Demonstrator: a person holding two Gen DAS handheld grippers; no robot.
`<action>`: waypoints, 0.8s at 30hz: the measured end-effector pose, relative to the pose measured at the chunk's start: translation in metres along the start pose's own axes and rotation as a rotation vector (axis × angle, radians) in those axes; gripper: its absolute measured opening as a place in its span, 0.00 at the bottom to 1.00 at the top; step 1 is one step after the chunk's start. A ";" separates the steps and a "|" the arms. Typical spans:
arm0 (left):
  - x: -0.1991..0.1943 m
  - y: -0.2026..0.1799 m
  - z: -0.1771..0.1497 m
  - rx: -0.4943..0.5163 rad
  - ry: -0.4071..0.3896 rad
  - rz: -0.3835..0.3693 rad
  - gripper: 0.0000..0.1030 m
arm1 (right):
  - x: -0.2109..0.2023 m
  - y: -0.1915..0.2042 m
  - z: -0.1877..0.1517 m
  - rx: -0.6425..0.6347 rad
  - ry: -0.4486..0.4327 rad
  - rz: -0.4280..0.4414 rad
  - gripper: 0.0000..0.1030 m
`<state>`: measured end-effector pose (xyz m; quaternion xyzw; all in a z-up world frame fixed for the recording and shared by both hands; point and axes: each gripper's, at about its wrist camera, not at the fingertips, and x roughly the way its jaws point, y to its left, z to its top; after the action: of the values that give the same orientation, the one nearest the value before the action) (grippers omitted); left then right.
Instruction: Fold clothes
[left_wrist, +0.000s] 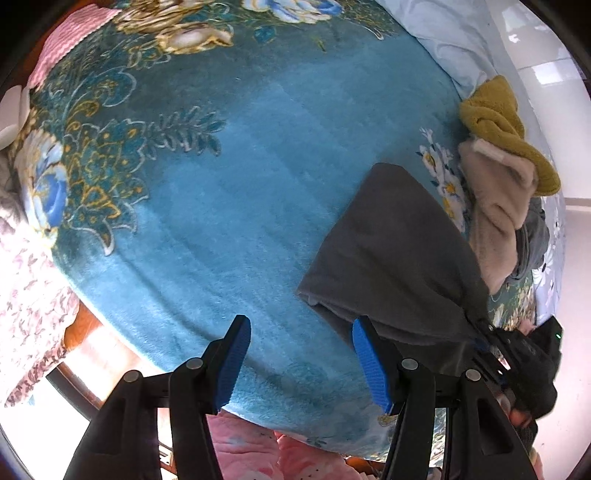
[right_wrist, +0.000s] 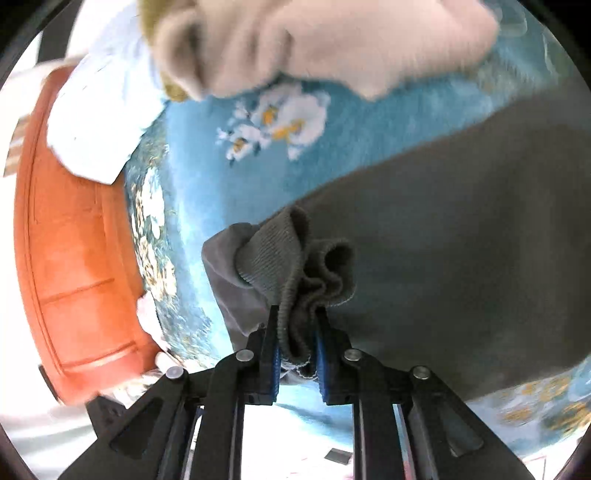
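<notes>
A dark grey garment (left_wrist: 391, 266) lies folded on the blue floral blanket (left_wrist: 240, 177) at the right. My left gripper (left_wrist: 301, 363) is open and empty above the blanket's near edge, its right finger close to the garment's near corner. In the right wrist view my right gripper (right_wrist: 297, 332) is shut on the grey garment's ribbed hem (right_wrist: 295, 266), which bunches between the pads. The garment's body (right_wrist: 461, 229) spreads to the right. The right gripper also shows at the left wrist view's lower right (left_wrist: 517, 350).
A pile of clothes lies at the blanket's right edge: a mustard piece (left_wrist: 498, 122), a beige fleece piece (left_wrist: 495, 206) and a grey one (left_wrist: 532, 240). A pink patterned cloth (left_wrist: 29, 288) hangs at the left. An orange wooden bed frame (right_wrist: 74, 258) borders the blanket.
</notes>
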<state>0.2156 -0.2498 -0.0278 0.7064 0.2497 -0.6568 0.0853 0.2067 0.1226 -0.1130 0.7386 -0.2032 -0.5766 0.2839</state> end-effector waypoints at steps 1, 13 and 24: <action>0.002 -0.004 0.001 0.010 0.007 0.003 0.60 | -0.003 -0.005 -0.002 0.000 -0.007 -0.020 0.15; 0.013 -0.031 0.003 0.097 0.071 0.075 0.60 | 0.013 -0.076 -0.001 0.185 0.044 -0.099 0.21; -0.021 -0.114 0.013 0.109 -0.072 0.051 0.60 | -0.149 -0.132 -0.003 0.240 -0.207 0.039 0.37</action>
<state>0.1506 -0.1631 0.0148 0.6921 0.1922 -0.6920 0.0721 0.1680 0.3167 -0.0893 0.6997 -0.3132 -0.6157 0.1824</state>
